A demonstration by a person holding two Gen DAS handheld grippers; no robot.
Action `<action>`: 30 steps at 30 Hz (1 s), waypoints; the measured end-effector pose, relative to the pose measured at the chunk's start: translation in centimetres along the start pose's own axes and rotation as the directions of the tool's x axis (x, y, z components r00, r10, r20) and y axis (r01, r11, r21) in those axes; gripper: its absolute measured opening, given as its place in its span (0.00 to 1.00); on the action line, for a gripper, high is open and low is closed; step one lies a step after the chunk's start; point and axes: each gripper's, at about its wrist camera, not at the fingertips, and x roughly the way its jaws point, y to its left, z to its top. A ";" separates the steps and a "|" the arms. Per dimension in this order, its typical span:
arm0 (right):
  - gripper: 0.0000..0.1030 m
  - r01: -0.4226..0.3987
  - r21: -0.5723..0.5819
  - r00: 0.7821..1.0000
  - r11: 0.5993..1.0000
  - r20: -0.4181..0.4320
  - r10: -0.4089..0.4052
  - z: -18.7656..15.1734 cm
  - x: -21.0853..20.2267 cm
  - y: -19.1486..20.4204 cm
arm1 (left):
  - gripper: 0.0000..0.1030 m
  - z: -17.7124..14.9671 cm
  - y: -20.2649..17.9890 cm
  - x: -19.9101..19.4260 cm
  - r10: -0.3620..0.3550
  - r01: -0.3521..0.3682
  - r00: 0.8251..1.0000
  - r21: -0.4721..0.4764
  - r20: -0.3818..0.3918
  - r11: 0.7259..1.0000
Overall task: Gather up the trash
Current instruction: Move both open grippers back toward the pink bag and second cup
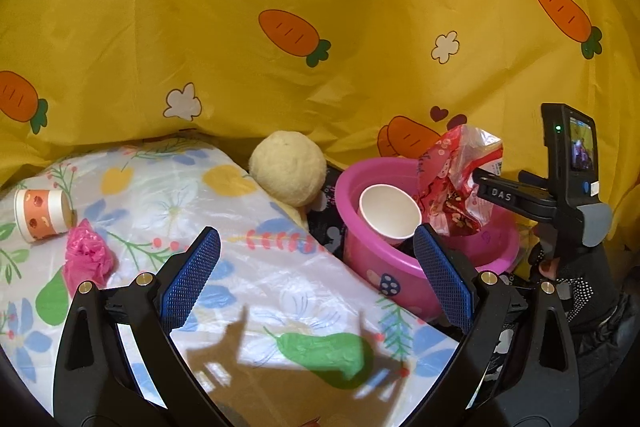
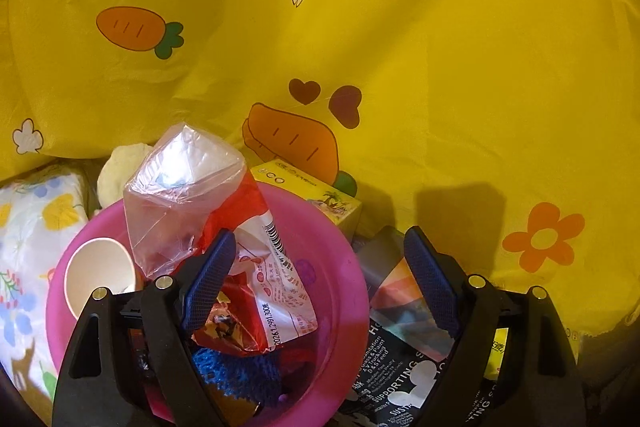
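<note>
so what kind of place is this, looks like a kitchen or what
Probably not a kitchen: more likely a home play or tabletop corner set up for tidying. A yellow carrot-print cloth hangs as a backdrop, a floral plastic sheet covers the surface, and a pink basin holds wrappers and a paper cup.

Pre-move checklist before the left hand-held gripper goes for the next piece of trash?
1. Left hand-held gripper open, nothing between the pads: ok.
2. Right hand-held gripper open, red-and-clear plastic snack wrapper let go into the round pink plastic basin: ok.
3. Trash left on the floral sheet: orange-patterned paper cup lying on its side, crumpled pink plastic bag: not ok.
4. Path to both unobstructed: ok.
5. Basin has room: cannot tell.
</note>
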 end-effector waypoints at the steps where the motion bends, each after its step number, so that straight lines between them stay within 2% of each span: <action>1: 0.81 -0.015 0.004 1.000 1.000 0.010 0.015 -0.1 -0.6 0.0 | 0.93 0.0 0.3 -0.3 0.014 -0.014 1.000 -0.003 0.006 1.000; 9: 0.84 -0.098 0.000 0.990 0.995 0.098 0.098 -0.4 -5.5 0.1 | 0.93 0.0 3.1 -2.5 0.079 -0.077 0.996 -0.063 0.028 0.995; 11: 0.84 -0.098 -0.013 0.988 0.995 0.116 0.099 -0.5 -6.4 0.5 | 0.93 -0.3 3.9 -3.0 0.102 -0.099 0.994 -0.076 0.028 0.992; 17: 0.84 -0.167 -0.049 0.966 0.985 0.194 0.174 -0.7 -9.6 3.0 | 0.93 -1.0 7.4 -4.9 0.180 -0.174 0.983 -0.123 0.034 0.977; 24: 0.84 -0.362 -0.106 0.901 0.926 0.216 0.377 -2.2 -12.2 9.6 | 0.93 -1.8 12.5 -7.2 0.285 -0.275 0.958 -0.175 0.030 0.945; 30: 0.84 -0.503 -0.192 0.839 0.843 0.126 0.529 -3.6 -12.6 18.6 | 0.93 -2.1 17.2 -9.4 0.385 -0.370 0.922 -0.217 0.031 0.903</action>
